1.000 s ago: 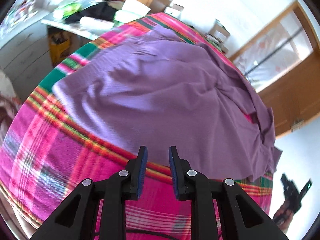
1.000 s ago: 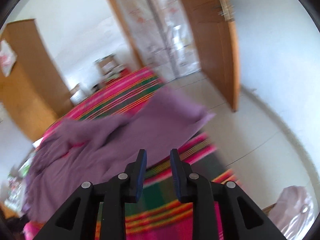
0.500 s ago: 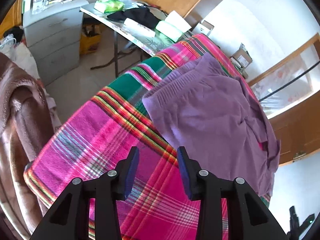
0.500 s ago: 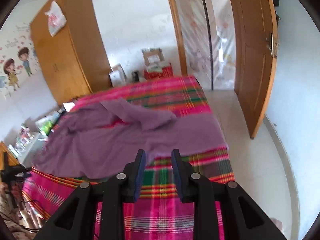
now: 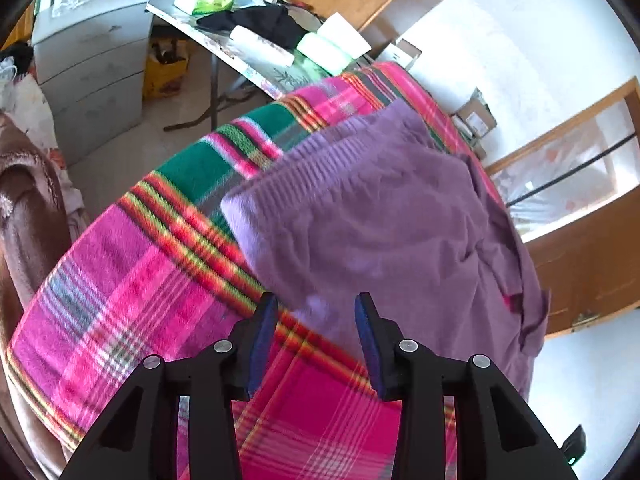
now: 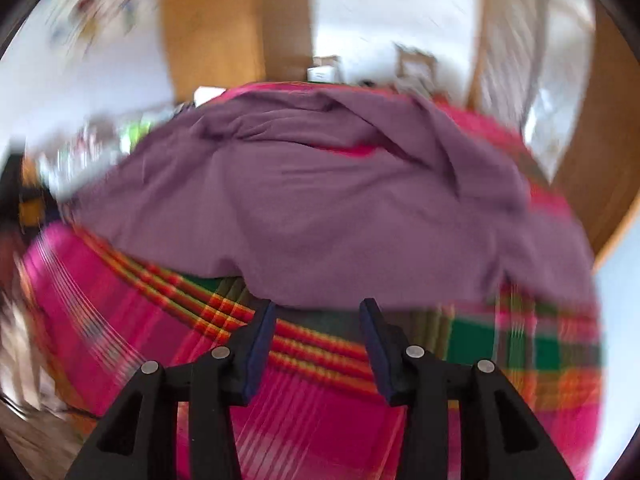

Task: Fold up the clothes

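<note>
A purple garment [image 5: 392, 216] lies spread and rumpled across the plaid blanket [image 5: 132, 280].

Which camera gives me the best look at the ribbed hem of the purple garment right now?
The left wrist view. The ribbed hem of the purple garment lies sharp and unobstructed there on the plaid blanket. The right wrist view is motion-blurred: it shows the garment's body and its nearer edge, but no ribbing can be made out.

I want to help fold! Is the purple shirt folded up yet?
Not yet. The purple shirt lies spread and rumpled across the plaid blanket.
</note>
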Motion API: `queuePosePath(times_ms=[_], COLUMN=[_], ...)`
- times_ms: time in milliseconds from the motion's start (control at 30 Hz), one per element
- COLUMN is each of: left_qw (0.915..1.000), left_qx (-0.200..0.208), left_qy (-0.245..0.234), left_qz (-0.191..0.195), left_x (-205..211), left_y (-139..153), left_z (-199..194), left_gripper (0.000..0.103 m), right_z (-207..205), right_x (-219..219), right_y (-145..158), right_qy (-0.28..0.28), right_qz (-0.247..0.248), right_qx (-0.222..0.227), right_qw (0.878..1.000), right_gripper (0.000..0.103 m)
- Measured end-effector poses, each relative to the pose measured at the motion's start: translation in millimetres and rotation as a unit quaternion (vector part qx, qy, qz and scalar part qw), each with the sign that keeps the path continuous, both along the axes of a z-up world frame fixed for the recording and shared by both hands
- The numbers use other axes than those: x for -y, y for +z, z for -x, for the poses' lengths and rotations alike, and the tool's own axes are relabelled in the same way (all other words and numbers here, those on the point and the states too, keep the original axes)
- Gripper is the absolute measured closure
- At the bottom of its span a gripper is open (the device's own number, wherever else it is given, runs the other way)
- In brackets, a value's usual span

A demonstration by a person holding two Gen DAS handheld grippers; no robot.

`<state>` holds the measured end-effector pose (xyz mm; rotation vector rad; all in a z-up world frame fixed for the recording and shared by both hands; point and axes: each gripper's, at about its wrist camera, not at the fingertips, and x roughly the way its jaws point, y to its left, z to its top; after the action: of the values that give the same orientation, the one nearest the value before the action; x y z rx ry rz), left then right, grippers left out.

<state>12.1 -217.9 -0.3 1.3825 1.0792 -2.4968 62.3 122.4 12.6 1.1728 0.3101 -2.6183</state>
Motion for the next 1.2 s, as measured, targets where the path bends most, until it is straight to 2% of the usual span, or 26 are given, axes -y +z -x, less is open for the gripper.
queuePosePath(times_ms=[133, 333, 633, 767, 867, 933, 1033, 1100, 1200], left_qw=[0.9997, 0.9997, 0.9993, 0.9988, 0.9982, 0.9982, 0.9985, 0.9982, 0.9978], left_qx=[0.003, 0.005, 0.000, -0.006, -0.009, -0.010, -0.009, -0.010, -0.014], left_qy=[0.021, 0.023, 0.033, 0.037, 0.041, 0.041, 0.043, 0.051, 0.059], left_qz=[0.009, 0.000, -0.018, -0.032, -0.042, -0.043, -0.034, -0.029, -0.028], left_x=[8.5, 16.9, 25.5, 29.3, 32.2, 32.7, 32.8, 34.9, 37.9], left_y=[-1.1, -3.1, -4.6, -6.0, -7.0, -7.1, -6.3, -6.3, -6.3], left_z=[5.3, 12.4, 22.7, 26.1, 26.8, 27.7, 29.3, 29.2, 27.1], left_gripper=[0.061, 0.061, 0.061, 0.061, 0.061, 0.061, 0.068, 0.090, 0.096], right_z=[0.1, 0.9, 20.1, 23.3, 22.7, 22.2, 20.1, 16.9, 12.0], right_x=[30.4, 41.7, 48.3, 55.8, 59.3, 60.1, 59.3, 60.3, 61.8], right_y=[-6.7, -11.6, -18.2, -21.1, -21.5, -21.2, -17.4, -14.5, -10.2], right_qy=[0.052, 0.110, 0.103, 0.106, 0.111, 0.111, 0.111, 0.112, 0.113], right_qz=[-0.102, -0.087, -0.086, -0.099, -0.105, -0.105, -0.097, -0.097, -0.097], right_qx=[-0.027, -0.014, -0.017, -0.019, -0.021, -0.019, -0.019, -0.022, -0.027], right_qw=[0.993, 0.990, 0.991, 0.989, 0.988, 0.988, 0.989, 0.989, 0.988], right_gripper=[0.058, 0.058, 0.060, 0.086, 0.097, 0.097, 0.098, 0.098, 0.098])
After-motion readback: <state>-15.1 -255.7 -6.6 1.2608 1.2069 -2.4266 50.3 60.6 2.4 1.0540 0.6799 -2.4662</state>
